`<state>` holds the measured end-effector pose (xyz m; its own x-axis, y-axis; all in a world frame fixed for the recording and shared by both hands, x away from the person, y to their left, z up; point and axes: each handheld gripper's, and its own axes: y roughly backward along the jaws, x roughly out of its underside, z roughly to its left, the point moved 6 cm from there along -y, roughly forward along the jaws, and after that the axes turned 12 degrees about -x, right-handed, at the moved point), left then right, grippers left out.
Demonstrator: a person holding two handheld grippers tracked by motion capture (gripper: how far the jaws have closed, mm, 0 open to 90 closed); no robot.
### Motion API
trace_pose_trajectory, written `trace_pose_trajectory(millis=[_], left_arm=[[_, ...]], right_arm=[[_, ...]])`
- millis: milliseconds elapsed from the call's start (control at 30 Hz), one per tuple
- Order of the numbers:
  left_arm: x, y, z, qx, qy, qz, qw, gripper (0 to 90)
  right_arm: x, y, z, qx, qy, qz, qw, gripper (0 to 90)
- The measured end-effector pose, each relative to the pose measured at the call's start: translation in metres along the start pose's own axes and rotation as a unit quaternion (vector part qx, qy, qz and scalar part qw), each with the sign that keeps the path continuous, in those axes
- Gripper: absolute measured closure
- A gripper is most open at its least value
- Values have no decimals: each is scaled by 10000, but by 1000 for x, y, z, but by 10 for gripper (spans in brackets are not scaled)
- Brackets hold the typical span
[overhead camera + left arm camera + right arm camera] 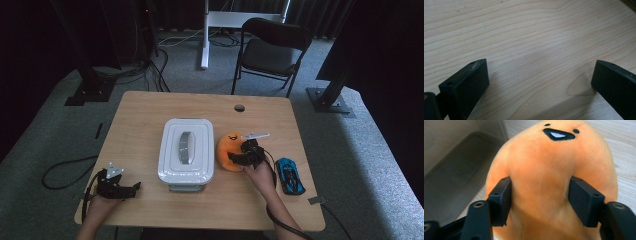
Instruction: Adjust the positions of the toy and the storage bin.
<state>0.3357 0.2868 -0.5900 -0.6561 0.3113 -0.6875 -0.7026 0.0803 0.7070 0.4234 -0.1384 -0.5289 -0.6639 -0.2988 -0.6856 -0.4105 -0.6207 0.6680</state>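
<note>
An orange plush toy (pixel 228 150) with a stitched face lies on the wooden table just right of a white lidded box (pixel 186 149). My right gripper (pixel 239 158) is shut on the orange plush toy (pixel 541 170); both jaws dent its soft sides. The box's grey wall (pixel 454 170) rises close on the left in the right gripper view. My left gripper (pixel 134 189) rests near the table's front left corner, jaws wide open over bare wood (pixel 531 50) with nothing between them.
A blue toy car (pixel 289 175) lies on the table right of my right hand. A small hole (pixel 239 107) sits near the table's far edge. A black folding chair (pixel 272 47) stands beyond the table, with cables on the floor at left.
</note>
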Motion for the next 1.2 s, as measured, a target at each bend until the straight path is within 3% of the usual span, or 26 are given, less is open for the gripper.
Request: trace_pose_trajectory(millis=[133, 200, 233, 300, 367, 733, 1033, 1200], left_arm=[[0, 0, 0, 0, 1, 0, 10000, 17], [0, 0, 0, 0, 1, -1, 10000, 17], [0, 0, 0, 0, 1, -1, 10000, 17], [0, 0, 0, 0, 0, 0, 10000, 17], [0, 0, 0, 1, 0, 0, 10000, 17], [0, 0, 0, 0, 1, 0, 10000, 17], [0, 0, 0, 1, 0, 0, 10000, 17], [0, 0, 0, 1, 0, 0, 10000, 17]], right_arm=[[-3, 0, -1, -9, 70, 46, 10000, 485], [-4, 3, 0, 33, 122, 50, 9999, 605], [-4, 3, 0, 33, 122, 50, 9999, 605], [-6, 11, 0, 163, 171, -17, 9997, 707], [-8, 17, -2, 229, 211, -46, 9995, 732], [-24, 55, -27, 410, 122, -360, 9984, 748], [-34, 92, -66, 792, -142, -545, 9953, 748], [-34, 103, -93, 1041, -293, -510, 9928, 747]])
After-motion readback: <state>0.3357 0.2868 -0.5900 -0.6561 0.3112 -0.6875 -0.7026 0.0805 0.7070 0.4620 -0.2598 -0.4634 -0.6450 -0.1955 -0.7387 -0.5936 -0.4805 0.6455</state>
